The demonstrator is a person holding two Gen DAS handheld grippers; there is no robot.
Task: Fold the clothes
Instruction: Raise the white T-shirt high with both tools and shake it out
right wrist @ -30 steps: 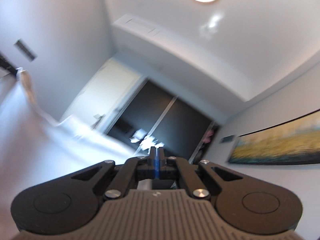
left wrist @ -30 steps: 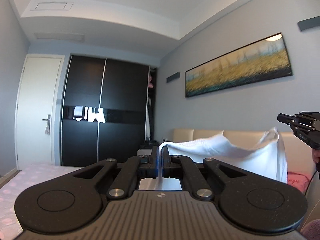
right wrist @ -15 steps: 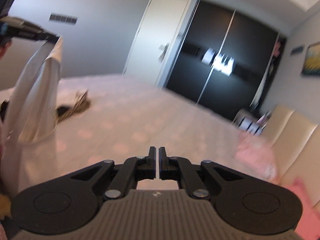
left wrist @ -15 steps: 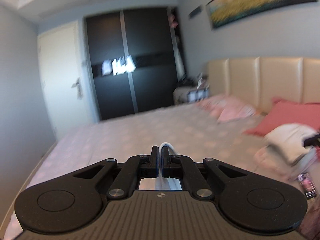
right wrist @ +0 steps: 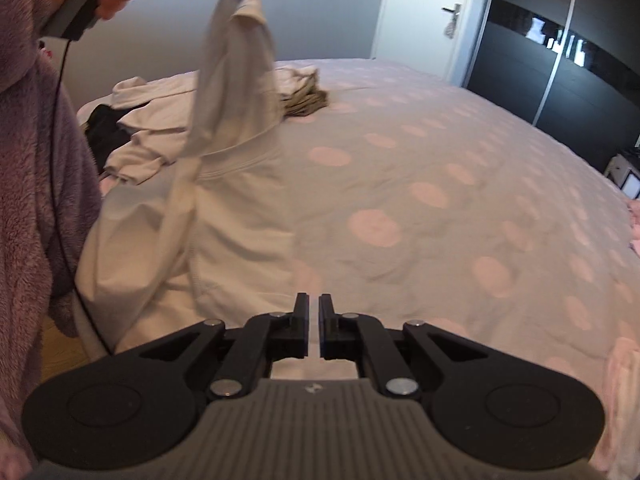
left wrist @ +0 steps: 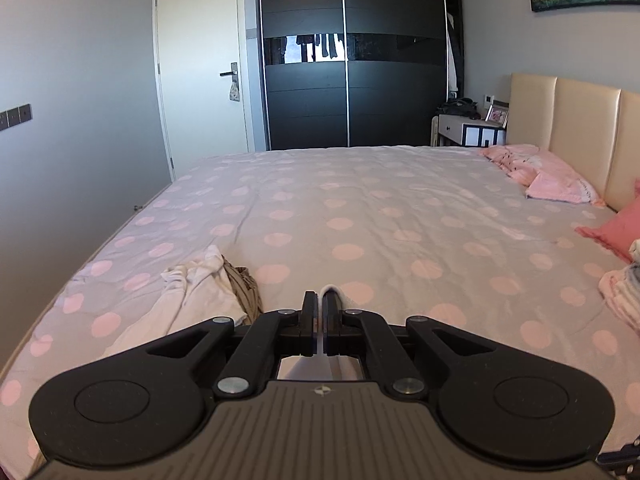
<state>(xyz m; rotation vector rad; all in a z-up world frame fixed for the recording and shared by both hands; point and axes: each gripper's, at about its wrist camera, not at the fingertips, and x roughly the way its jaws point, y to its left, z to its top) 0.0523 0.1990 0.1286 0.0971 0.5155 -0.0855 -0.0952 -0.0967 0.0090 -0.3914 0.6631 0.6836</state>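
Both grippers have dropped from ceiling height to just above the bed since a second ago, and the white cotton garment (right wrist: 236, 184) that was stretched between them now hangs from one corner only, its lower half slumped on the pink-dotted grey bedspread (right wrist: 440, 168) near the edge. That corner is pinched tight in the left gripper (left wrist: 321, 312), a loop of white fabric poking out past the tips. The right gripper (right wrist: 314, 320) has just been opening; its jaws stand a narrow slit apart with nothing between them. The step looks like laying the garment flat before the first fold. Next, the right gripper would need a free edge, probably the hem, though the crumpled cloth hides which edge is which. Beyond lies a heap of unfolded white and tan clothes (right wrist: 160, 120).
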